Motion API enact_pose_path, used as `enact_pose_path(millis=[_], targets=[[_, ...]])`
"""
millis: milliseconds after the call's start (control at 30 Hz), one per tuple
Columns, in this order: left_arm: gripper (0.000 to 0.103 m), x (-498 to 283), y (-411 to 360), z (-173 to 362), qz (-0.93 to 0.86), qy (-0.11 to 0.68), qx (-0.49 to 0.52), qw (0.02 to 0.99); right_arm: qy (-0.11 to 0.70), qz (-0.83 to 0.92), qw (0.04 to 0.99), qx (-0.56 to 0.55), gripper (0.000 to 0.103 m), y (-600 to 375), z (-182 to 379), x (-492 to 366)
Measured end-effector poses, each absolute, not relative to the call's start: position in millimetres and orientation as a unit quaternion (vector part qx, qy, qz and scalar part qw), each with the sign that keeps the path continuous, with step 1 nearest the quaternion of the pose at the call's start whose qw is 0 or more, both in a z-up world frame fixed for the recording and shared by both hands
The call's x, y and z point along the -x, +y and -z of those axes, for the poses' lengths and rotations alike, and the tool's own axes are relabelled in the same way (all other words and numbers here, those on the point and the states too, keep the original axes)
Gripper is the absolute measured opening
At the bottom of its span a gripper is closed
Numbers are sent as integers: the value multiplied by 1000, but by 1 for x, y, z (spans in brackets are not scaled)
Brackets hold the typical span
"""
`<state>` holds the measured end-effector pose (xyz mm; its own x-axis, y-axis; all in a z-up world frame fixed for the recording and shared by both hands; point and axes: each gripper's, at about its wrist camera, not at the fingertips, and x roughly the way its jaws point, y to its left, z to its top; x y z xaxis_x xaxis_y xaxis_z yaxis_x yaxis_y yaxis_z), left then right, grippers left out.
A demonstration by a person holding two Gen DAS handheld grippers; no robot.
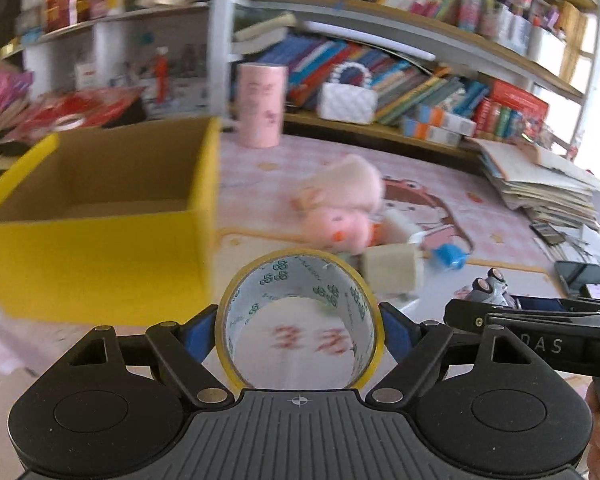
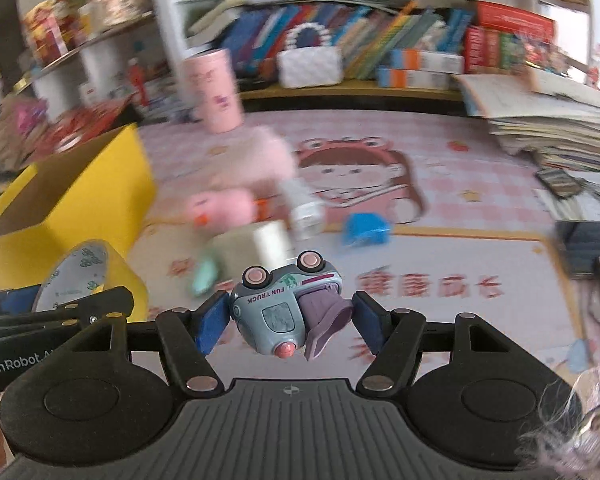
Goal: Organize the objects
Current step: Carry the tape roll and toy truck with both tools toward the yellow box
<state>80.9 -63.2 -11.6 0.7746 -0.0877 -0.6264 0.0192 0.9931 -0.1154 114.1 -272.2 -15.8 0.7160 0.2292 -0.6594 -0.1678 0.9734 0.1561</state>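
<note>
My left gripper [image 1: 298, 328] is shut on a roll of clear tape [image 1: 300, 280] with a yellow rim, its blue pads [image 1: 198, 330] pressing on both sides. The roll hangs just right of an open yellow cardboard box [image 1: 100, 256], which looks bare inside. My right gripper [image 2: 292, 316] is shut on a grey-blue toy truck [image 2: 276, 304], held upside down with its wheels up. In the right wrist view the tape roll [image 2: 76, 272] and the left gripper [image 2: 60, 312] sit at lower left, in front of the yellow box [image 2: 100, 184]. The truck [image 1: 488, 286] also shows at the right of the left wrist view.
On the pink cartoon mat [image 1: 460, 200] lie a pink plush toy [image 1: 340, 208], a white block [image 1: 392, 272], a blue clip-like item [image 1: 450, 256] and a small white bottle [image 2: 304, 208]. A pink cylinder [image 1: 260, 104] stands behind. Stacked papers [image 1: 540, 184] and bookshelves [image 1: 380, 24] close the back and right.
</note>
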Motion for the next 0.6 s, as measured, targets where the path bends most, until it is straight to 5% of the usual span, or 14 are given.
enact_pose_path(millis=[600], targets=[[84,6,81,1,-54,319,83,942,374,-208,904,-3,65,-109,11,-42]])
